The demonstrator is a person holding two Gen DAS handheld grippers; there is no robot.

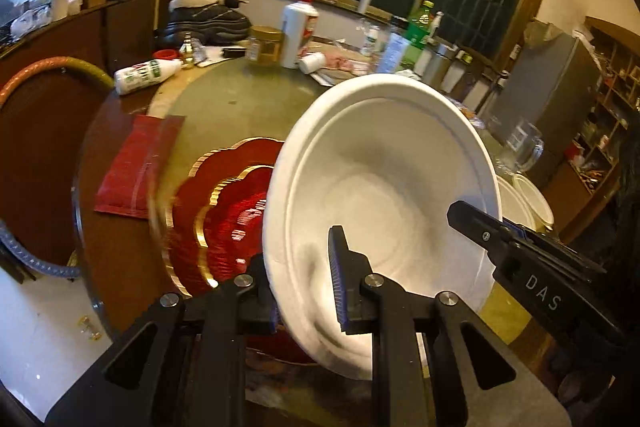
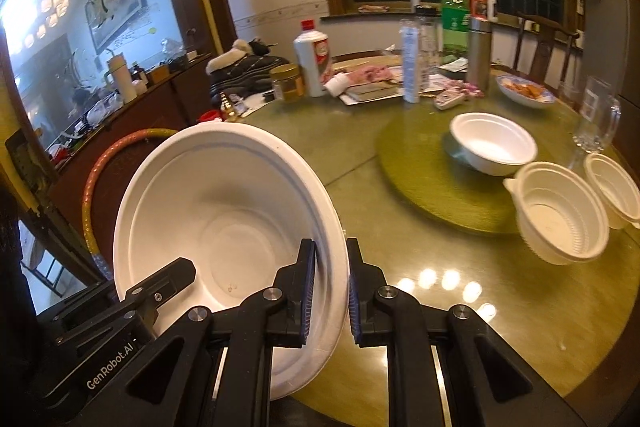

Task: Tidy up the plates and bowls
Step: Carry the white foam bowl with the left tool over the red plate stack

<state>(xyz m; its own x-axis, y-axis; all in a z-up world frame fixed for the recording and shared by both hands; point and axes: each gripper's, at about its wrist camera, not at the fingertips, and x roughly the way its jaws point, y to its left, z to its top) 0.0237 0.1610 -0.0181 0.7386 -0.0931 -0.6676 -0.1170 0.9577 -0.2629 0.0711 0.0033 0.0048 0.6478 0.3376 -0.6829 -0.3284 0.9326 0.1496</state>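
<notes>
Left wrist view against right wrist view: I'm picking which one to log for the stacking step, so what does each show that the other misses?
Only the left wrist view shows the red scalloped plates lying beneath the raised bowl and the red packet beside them. Only the right wrist view shows the other white bowls: one on the green turntable, two ribbed ones nearer the table edge, and a plate of food. Both show the large white bowl tilted, with the left gripper and right gripper each straddling its rim.
</notes>
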